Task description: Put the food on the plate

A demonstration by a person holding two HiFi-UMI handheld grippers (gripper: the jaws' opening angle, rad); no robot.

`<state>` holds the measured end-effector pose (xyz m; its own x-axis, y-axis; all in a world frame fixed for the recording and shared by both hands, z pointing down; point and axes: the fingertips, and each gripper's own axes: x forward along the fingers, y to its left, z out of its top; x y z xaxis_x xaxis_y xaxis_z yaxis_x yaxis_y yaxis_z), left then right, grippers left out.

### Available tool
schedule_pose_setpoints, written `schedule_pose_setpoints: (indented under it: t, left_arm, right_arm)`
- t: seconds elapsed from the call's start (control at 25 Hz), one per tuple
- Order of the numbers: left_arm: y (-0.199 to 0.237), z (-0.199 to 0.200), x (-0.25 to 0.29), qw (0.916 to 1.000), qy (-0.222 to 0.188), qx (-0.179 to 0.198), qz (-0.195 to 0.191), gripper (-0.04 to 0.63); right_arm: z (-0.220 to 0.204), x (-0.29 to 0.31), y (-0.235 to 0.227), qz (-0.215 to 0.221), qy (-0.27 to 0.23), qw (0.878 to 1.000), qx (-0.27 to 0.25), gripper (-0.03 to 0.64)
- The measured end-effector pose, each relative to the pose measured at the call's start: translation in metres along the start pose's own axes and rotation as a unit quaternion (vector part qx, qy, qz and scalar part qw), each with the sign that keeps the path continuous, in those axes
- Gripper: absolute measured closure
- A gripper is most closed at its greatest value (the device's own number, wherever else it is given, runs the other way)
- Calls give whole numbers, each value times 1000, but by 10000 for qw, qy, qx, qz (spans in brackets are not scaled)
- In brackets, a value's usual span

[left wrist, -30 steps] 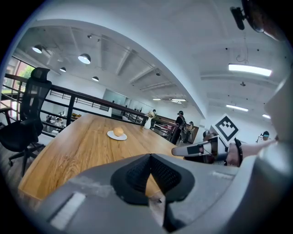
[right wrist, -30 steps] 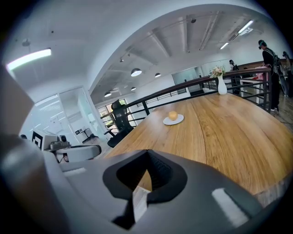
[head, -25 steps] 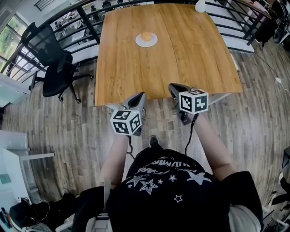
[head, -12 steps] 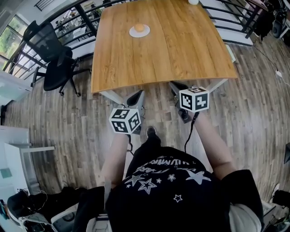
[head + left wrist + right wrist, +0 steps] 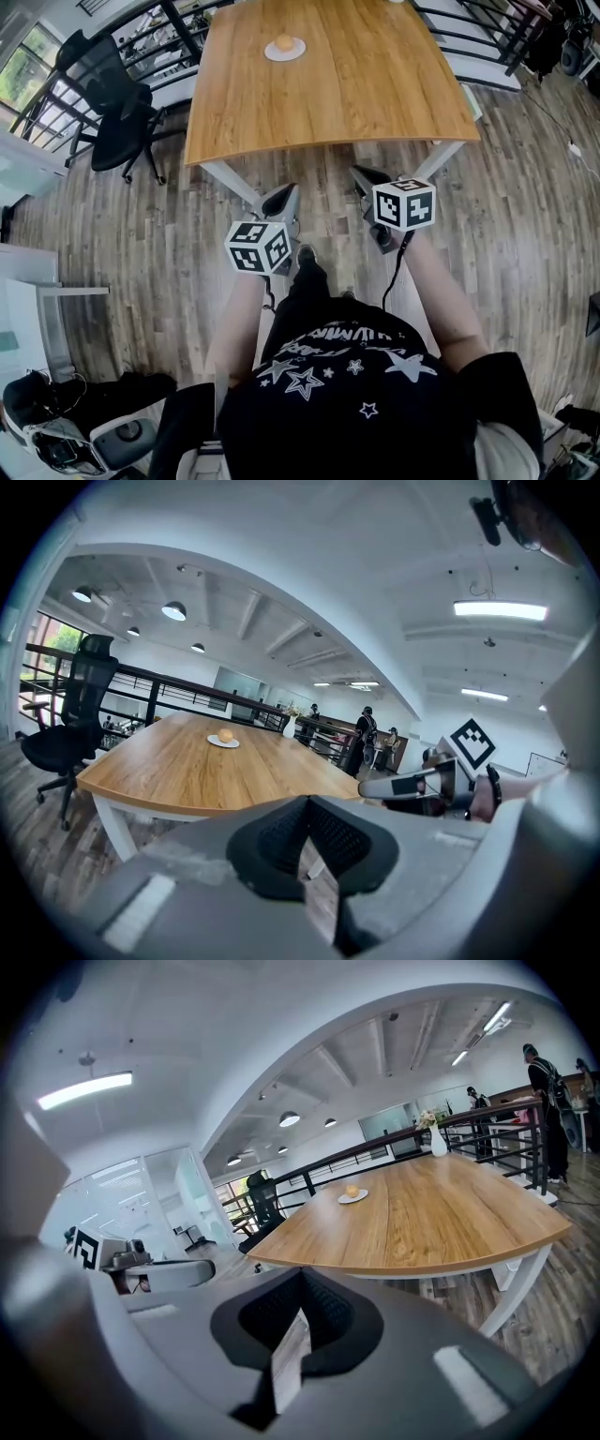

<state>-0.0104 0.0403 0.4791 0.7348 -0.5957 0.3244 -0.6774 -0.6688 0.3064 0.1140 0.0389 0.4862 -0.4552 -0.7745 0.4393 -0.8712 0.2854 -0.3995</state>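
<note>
A round orange piece of food (image 5: 284, 42) sits on a small white plate (image 5: 273, 54) at the far side of the wooden table (image 5: 328, 94). The left gripper view shows the same food (image 5: 225, 735) and plate (image 5: 214, 743), and so does the right gripper view: food (image 5: 352, 1191), plate (image 5: 362, 1197). My left gripper (image 5: 286, 199) and right gripper (image 5: 361, 178) hang side by side over the floor, short of the table's near edge. Both are shut with nothing between the jaws.
A black office chair (image 5: 117, 131) stands left of the table. A black railing (image 5: 169, 56) runs behind and beside the table. A white vase (image 5: 438, 1141) stands at the table's far end. People stand in the background (image 5: 544, 1101). Wooden plank floor (image 5: 141, 244) lies under me.
The table, with plate and food, has slid up and away in the head view. Both grippers, which sat at the table's near edge, now hang over the floor. Their jaws stay shut.
</note>
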Motion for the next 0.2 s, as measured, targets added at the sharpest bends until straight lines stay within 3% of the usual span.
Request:
schedule_pose_setpoints:
  t: [0.2]
  left_arm:
    - [-18,-15,-21,10000,-7,2,-5,594]
  right_arm:
    - [-21,-22,12,8,32,10000,6,617]
